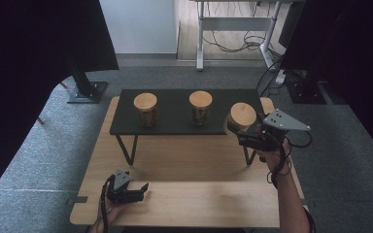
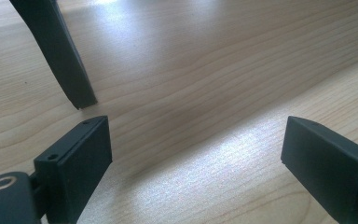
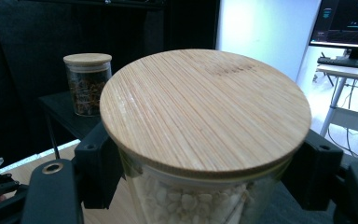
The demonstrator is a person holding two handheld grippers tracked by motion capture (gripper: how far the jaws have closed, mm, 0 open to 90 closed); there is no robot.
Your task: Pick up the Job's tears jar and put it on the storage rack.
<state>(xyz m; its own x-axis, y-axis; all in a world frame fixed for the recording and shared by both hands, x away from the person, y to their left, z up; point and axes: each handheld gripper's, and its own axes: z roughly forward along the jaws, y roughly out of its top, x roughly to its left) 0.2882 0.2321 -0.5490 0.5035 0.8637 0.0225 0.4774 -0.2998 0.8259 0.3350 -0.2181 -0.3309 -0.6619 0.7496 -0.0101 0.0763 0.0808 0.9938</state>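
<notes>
- Right gripper [image 1: 240, 132] clamps the jar [image 3: 205, 140] below its wooden lid [image 3: 205, 109]; faint lid marking unreadable.
- Left gripper [image 2: 193, 154] gapes wide, empty, over the table [image 2: 205, 70].

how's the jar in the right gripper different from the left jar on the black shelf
The held jar is filled with pale, whitish pieces; the left jar holds darker brown contents. The held jar is clamped between the jaws of the right gripper at the right end of the black shelf, and looks tilted; the left jar stands upright and free on the shelf. Both are clear glass jars with round wooden lids.
</notes>
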